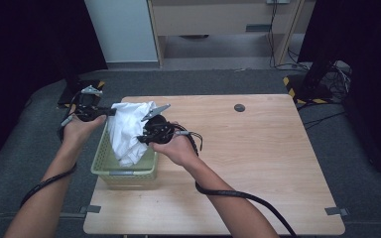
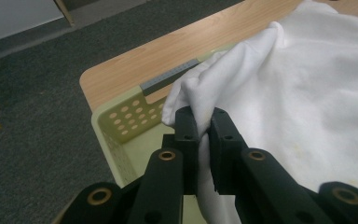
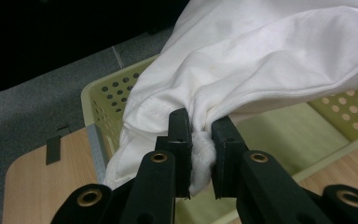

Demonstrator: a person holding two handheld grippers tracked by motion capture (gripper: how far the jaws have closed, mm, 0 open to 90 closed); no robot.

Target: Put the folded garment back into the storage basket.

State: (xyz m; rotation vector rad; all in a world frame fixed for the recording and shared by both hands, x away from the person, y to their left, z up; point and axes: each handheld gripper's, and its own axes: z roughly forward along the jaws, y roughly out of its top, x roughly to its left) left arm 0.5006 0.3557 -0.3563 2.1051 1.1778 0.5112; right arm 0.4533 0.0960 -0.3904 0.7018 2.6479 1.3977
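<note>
Black left claw and right claw, each clamped on soft, creased white cloth; below them, perforated green basket at the table edge.

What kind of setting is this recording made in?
Probably a lab or recording room: a bare wooden table on grey carpet, black curtains at the sides, loose cables and hazard-striped tape on the floor.
</note>
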